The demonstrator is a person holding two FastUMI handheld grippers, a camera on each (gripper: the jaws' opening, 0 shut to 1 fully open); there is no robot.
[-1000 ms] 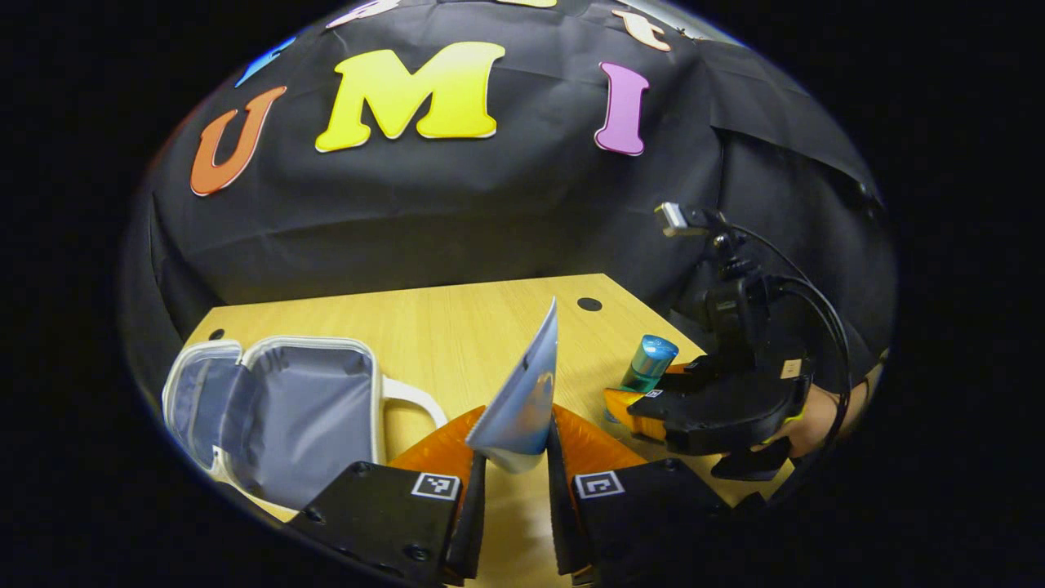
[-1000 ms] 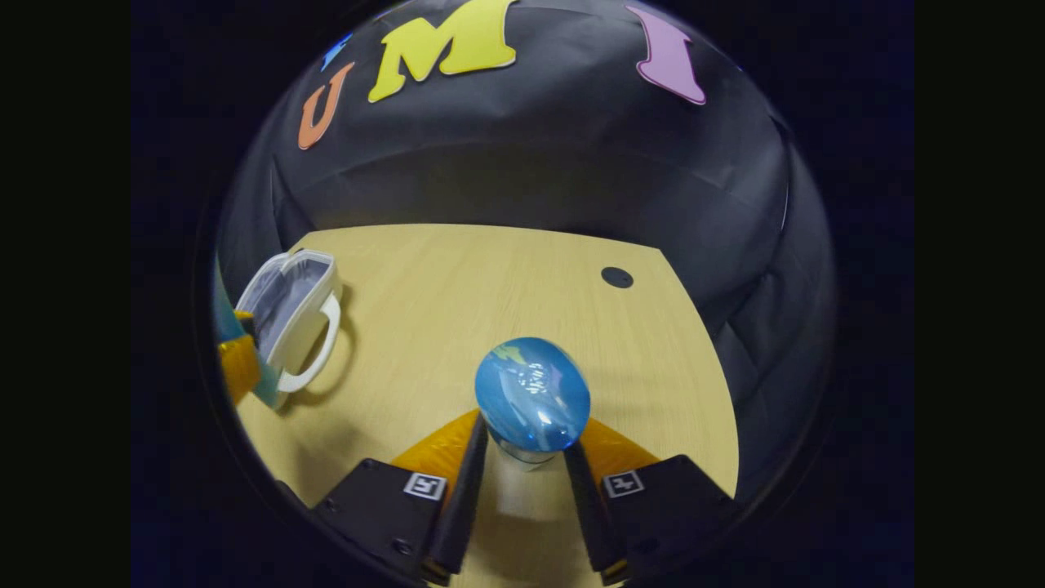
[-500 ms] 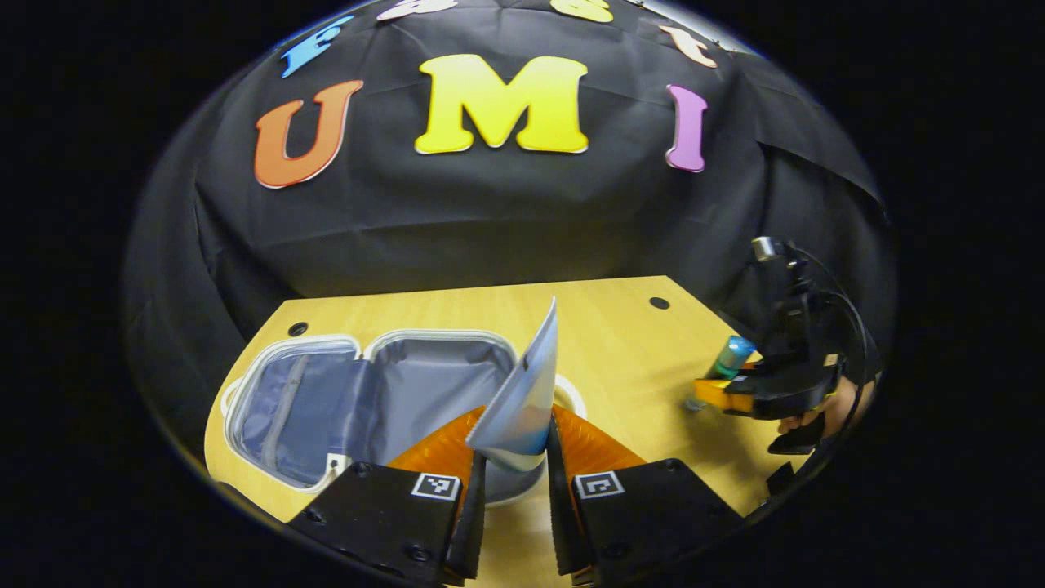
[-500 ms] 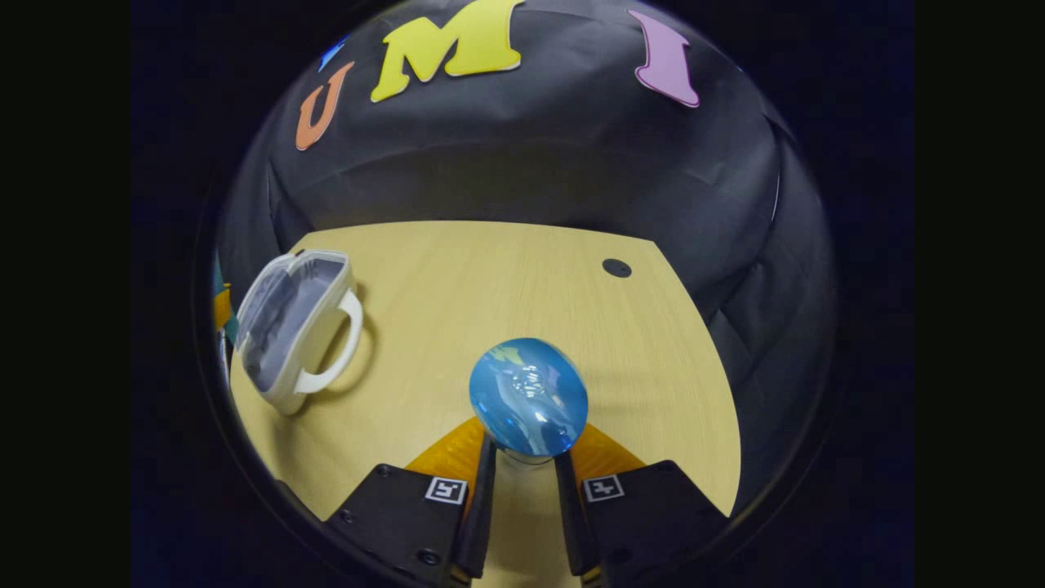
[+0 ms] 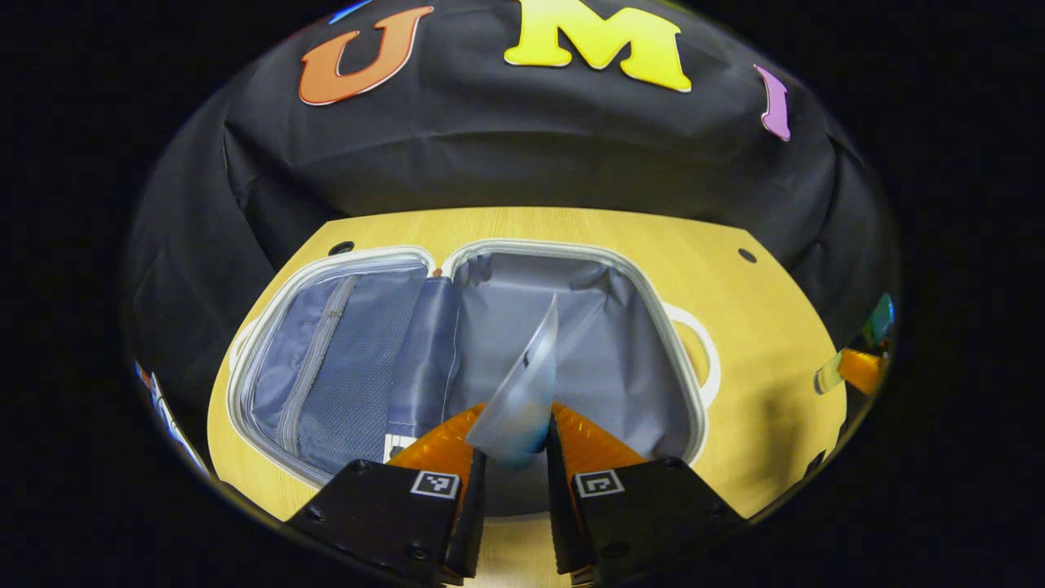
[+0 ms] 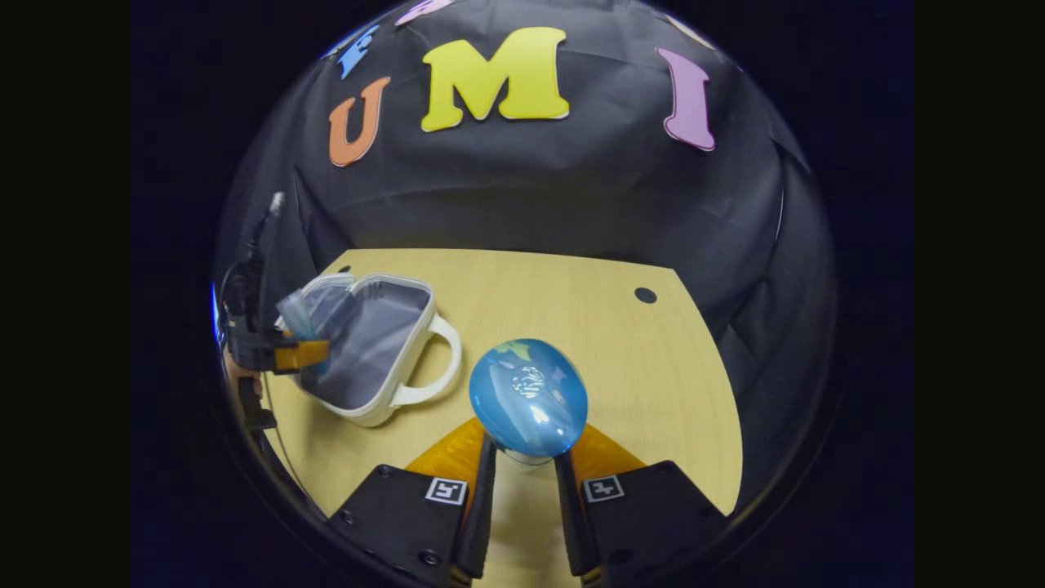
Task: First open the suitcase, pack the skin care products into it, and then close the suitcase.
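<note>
The small white suitcase [image 5: 269, 318] lies open on the table, grey lining up, its handle on the right. My left gripper [image 5: 513, 457] is shut on a flat pale blue sachet [image 5: 522, 392], held upright over the suitcase's right half. In the right gripper view the suitcase [image 6: 384, 408] lies at the left, with the left gripper [image 6: 298, 353] and the sachet [image 6: 294, 314] above it. My right gripper [image 6: 522, 457] is shut on a bottle with a shiny blue cap [image 6: 528, 396], held over the table to the right of the suitcase.
The light wooden table [image 6: 588, 327] has round cable holes near its back corners [image 6: 645, 295]. The black booth wall stands close behind it. At the right edge of the left gripper view I see a bit of the right gripper and bottle [image 5: 865, 359].
My left gripper swung left and came over the open suitcase with the sachet. My right gripper closed tighter on the bottle and rose slightly, staying over the table.
</note>
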